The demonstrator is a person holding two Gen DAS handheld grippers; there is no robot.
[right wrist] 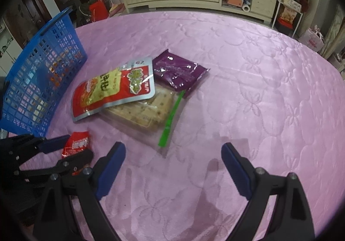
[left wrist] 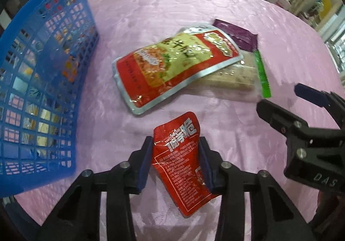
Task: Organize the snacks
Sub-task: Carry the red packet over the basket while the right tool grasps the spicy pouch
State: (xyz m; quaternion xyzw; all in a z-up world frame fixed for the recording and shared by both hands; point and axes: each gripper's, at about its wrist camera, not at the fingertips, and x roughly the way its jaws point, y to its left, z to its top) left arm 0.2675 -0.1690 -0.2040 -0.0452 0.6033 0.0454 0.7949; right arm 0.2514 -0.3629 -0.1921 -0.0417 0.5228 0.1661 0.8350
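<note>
Three packets near blue basket [left wrist: 43,81] | left gripper [left wrist: 175,152] clamps red packet [left wrist: 181,163] | right gripper [right wrist: 173,154] spread

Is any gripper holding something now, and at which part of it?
The left gripper holds the small red packet, pinched across its middle by the side edges. The right gripper is open and holds nothing.

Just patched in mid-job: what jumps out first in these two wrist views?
The left gripper is shut on a small red snack packet, low and central in its own view. To its left, the blue mesh basket stands on the pink tablecloth, already holding several snacks. Mid-table lies a pile: a red-and-yellow pouch over a clear cracker bag, with a purple packet behind; the right gripper is open and empty.
</note>
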